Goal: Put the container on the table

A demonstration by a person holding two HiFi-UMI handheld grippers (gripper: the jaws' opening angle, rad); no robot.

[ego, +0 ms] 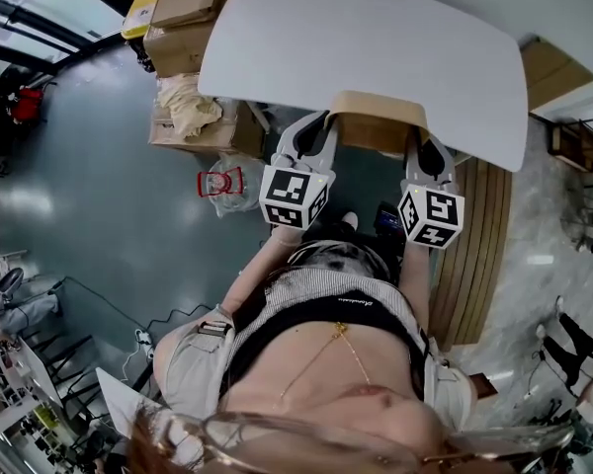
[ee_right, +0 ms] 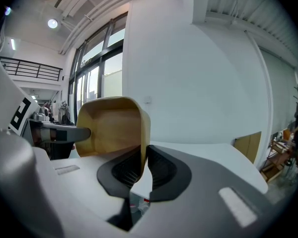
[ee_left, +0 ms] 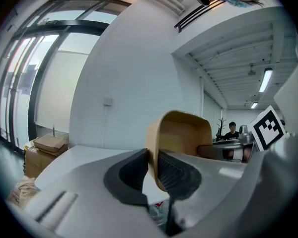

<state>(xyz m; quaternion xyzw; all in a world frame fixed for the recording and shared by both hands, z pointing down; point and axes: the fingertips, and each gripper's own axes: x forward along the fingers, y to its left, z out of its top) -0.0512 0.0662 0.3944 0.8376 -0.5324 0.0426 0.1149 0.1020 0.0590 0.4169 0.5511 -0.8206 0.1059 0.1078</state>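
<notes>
Squarely at the near edge of the white, round-cornered table [ego: 376,38] hangs the tan, open-topped container [ego: 376,117], a smooth, matte, wood-coloured box with softly rounded corners and thin walls. In the head view it overlaps the table's near rim; whether its base touches the top I cannot tell.

The left gripper [ego: 321,131] has its jaws closed on the container's left wall: in the left gripper view the two dark ribbed pads [ee_left: 174,170] pinch the thin wall between them, and the container [ee_left: 181,133] rises just past the gripper [ee_left: 153,155]. The right gripper [ego: 415,144] is clamped in the same way on the right wall; in the right gripper view its black grooved pads [ee_right: 161,170] press on the wall from both sides, with the hollow of the container [ee_right: 111,125] to the left of the gripper [ee_right: 143,155]. Each gripper's shell is pale grey, glossy plastic.

Beyond the container the tabletop spreads far and to both sides, flat and bare (plenty of open surface). Its edge is a clean curve with no lip.

To the left, by the table's far-left corner, stand stacked brown cardboard boxes [ego: 183,18], and nearer lies a crumpled clear plastic bag with red marks [ego: 227,181] on the dark, glossy blue-grey floor [ego: 99,186]. To the right, a slatted wooden panel [ego: 484,245] runs alongside the right gripper, next to a pale polished floor [ego: 544,265].
</notes>
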